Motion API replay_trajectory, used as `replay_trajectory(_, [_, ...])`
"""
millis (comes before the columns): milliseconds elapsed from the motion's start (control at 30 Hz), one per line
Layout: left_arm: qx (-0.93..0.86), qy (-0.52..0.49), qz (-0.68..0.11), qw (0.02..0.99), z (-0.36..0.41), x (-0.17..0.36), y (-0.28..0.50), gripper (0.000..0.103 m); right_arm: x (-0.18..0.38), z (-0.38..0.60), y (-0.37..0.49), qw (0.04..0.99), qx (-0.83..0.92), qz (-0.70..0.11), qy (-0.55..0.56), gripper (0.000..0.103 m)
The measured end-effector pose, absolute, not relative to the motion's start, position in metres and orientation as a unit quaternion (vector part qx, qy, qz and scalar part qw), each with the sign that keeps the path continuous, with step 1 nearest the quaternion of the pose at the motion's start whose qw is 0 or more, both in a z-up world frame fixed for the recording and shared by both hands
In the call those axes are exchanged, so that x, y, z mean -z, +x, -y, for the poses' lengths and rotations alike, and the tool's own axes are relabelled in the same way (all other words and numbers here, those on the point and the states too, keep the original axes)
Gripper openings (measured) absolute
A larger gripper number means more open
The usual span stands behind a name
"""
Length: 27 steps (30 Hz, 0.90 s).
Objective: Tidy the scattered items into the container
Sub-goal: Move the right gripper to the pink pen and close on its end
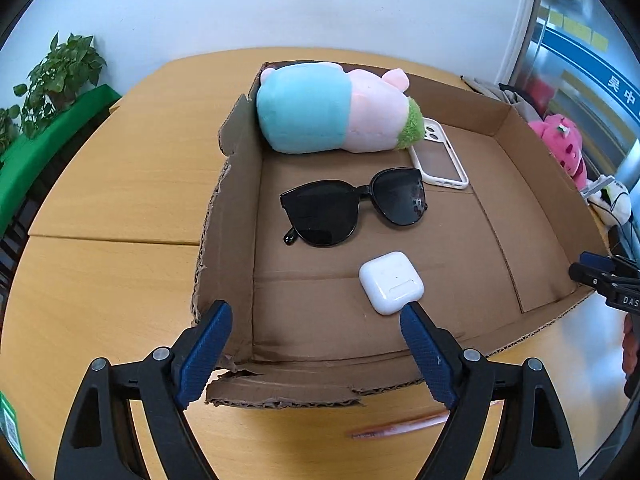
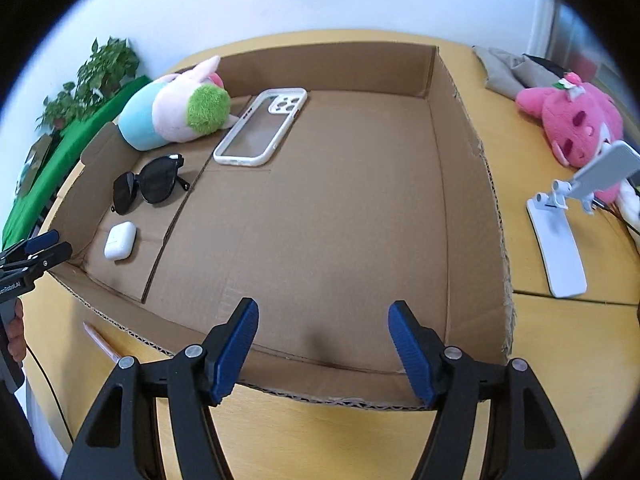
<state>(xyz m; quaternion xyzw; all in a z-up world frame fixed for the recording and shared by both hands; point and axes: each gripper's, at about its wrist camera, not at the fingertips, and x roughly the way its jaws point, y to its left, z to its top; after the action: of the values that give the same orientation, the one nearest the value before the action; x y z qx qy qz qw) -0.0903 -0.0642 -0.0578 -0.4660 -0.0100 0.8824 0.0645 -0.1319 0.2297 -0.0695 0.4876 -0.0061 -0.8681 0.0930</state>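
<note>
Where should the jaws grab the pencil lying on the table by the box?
Probably mid-shaft, coming from above. The pencil lies flat on the table beside the cardboard box, so one jaw goes on each long side, across its thin width.

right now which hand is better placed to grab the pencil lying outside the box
Left, probably. The pencil lies on the table in front of the box, just beneath the open left gripper. In the right wrist view the pencil sits far off to the side of the right gripper, beside the left one.
</note>
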Motion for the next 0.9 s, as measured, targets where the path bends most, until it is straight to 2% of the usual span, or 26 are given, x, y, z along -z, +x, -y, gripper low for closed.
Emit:
replay_trajectory(133, [-0.891,-0.446,0.038,0.071,0.076,0.047,-0.087,0.089,0.056,-0.224,-0.117,0.074,0.891,-0.004,0.449,0.068])
replay_trajectory(233, [-0.918,-0.386,0.051,0.073,0.076,0.018,-0.065,0.09,0.023,-0.202,-0.084,0.048,0.923,-0.045,0.378,0.07])
replay_trajectory(267, [-0.927,-0.364,0.049,0.075,0.072,0.008,-0.055,0.091,0.015,-0.196,-0.075,0.048,0.93,-0.046,0.363,0.076])
replay_trajectory(333, [-0.947,-0.311,0.043,0.074,0.061,-0.013,-0.031,0.103,0.001,-0.183,-0.052,0.052,0.941,-0.032,0.332,0.08])
replay_trajectory(433, [-0.963,-0.26,0.024,0.073,0.042,-0.028,-0.004,0.103,-0.006,-0.167,-0.031,0.057,0.948,-0.025,0.314,0.08])
replay_trajectory(667, [-0.965,-0.253,0.006,0.069,0.017,-0.024,0.017,0.103,-0.006,-0.156,-0.013,0.053,0.95,-0.037,0.306,0.08])
replay_trajectory(900, [-0.957,-0.282,0.022,0.063,0.019,-0.01,0.022,0.103,0.006,-0.157,-0.006,0.068,0.945,-0.032,0.317,0.08])
